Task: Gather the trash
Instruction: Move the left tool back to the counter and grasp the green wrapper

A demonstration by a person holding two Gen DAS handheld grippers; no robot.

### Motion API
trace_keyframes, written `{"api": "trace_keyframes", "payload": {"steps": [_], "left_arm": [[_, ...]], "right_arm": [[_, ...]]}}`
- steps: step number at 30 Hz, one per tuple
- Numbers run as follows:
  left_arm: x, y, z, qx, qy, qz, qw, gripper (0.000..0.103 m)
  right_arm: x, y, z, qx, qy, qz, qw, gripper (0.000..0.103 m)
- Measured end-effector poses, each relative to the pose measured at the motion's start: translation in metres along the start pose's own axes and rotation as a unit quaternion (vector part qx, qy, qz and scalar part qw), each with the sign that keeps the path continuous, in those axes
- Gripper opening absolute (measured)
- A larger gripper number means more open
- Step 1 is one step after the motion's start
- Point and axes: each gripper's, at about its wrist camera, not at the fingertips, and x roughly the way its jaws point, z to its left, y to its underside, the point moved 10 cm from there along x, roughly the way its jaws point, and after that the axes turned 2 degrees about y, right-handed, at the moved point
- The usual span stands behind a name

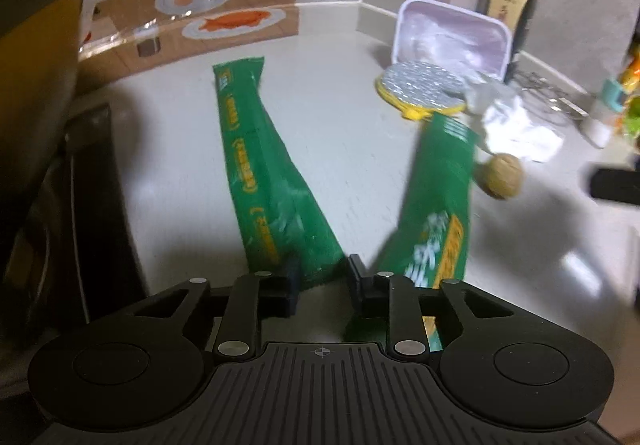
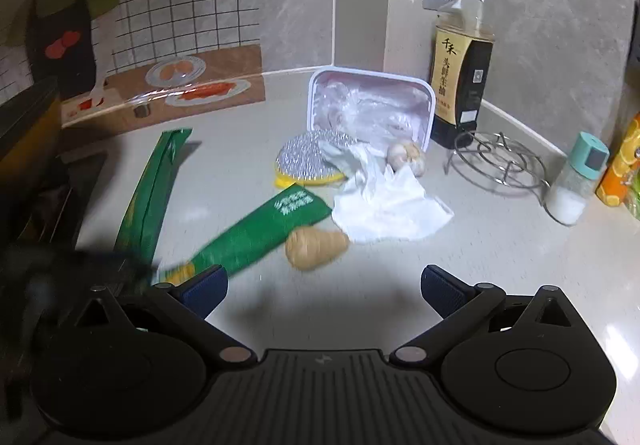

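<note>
My left gripper is shut on a long green wrapper, folded so two arms spread out over the counter; the second arm lies to the right. The wrapper also shows in the right wrist view, with the left gripper blurred at the lower left. My right gripper is open and empty above the counter, just short of a piece of ginger. A crumpled white tissue lies beyond it, and also shows in the left wrist view. A white plastic tray holds crumpled film.
A steel scrubber on a yellow base and garlic lie by the tray. A soy sauce bottle, a wire rack, a salt shaker and an orange packet stand right. A stove edge is left.
</note>
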Motion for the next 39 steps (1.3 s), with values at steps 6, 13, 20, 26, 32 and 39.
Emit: {"api": "trace_keyframes", "payload": {"steps": [6,13,20,26,32,39], "left_arm": [[-0.037,0.011,0.002,-0.044,0.043,-0.020,0.9979,0.026],[-0.053,-0.009,-0.039,-0.004,0.105,-0.058,0.9928,0.026],[-0.012,0.013,-0.061,0.073,0.039,-0.011,0.9965,0.028],[-0.011,0.023,-0.060,0.075,0.054,0.005,0.9957,0.028],[-0.018,0.034,-0.054,0.066,0.057,0.014,0.9961,0.028],[-0.033,0.048,-0.048,0.034,0.073,0.027,0.9964,0.028]], "right_arm": [[0.016,-0.007,0.011,0.001,-0.008,0.008,1.000,0.103],[0.015,0.003,0.006,0.011,-0.004,0.012,1.000,0.103],[0.012,0.028,-0.014,0.032,0.009,0.038,0.999,0.103],[0.023,0.050,-0.012,0.037,0.006,0.070,0.997,0.103],[0.032,0.060,-0.003,0.042,-0.017,0.094,0.995,0.103],[0.038,0.066,0.001,0.051,-0.031,0.107,0.992,0.103]]}}
